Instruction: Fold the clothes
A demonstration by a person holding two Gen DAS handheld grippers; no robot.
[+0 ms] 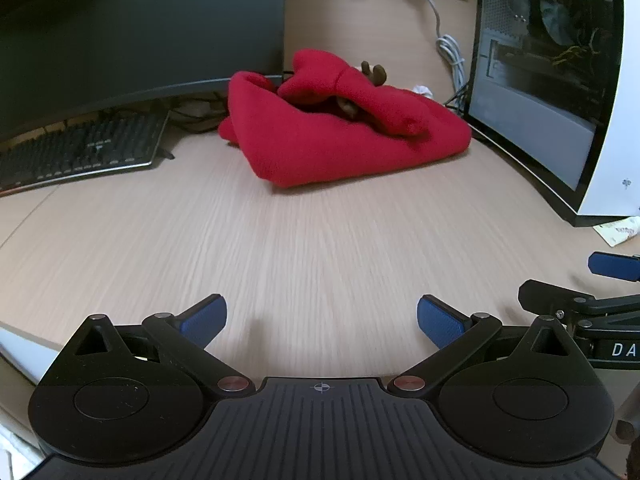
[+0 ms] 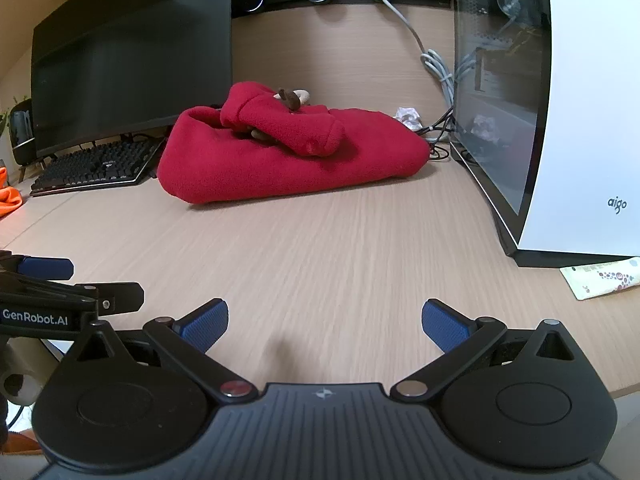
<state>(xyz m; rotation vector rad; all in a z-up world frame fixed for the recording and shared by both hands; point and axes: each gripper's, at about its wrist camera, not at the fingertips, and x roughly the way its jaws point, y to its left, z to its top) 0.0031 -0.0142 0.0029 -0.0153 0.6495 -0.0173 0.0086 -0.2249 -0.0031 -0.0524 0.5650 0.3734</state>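
Observation:
A red fleece garment (image 1: 340, 128) lies folded in a thick bundle at the back of the wooden desk (image 1: 280, 248), a sleeve draped over its top; it also shows in the right wrist view (image 2: 288, 152). A brown trim piece (image 1: 374, 74) pokes out behind it. My left gripper (image 1: 322, 318) is open and empty, low over the desk's near edge, well short of the garment. My right gripper (image 2: 325, 322) is open and empty, alongside it to the right. Each gripper's side shows in the other's view.
A dark monitor (image 1: 140, 28) and black keyboard (image 1: 80, 152) stand at the back left. A white PC case (image 2: 560, 112) with a glass side stands on the right, cables (image 2: 436, 68) behind it. An orange cloth (image 2: 10, 196) lies far left; a paper packet (image 2: 600, 280) lies far right.

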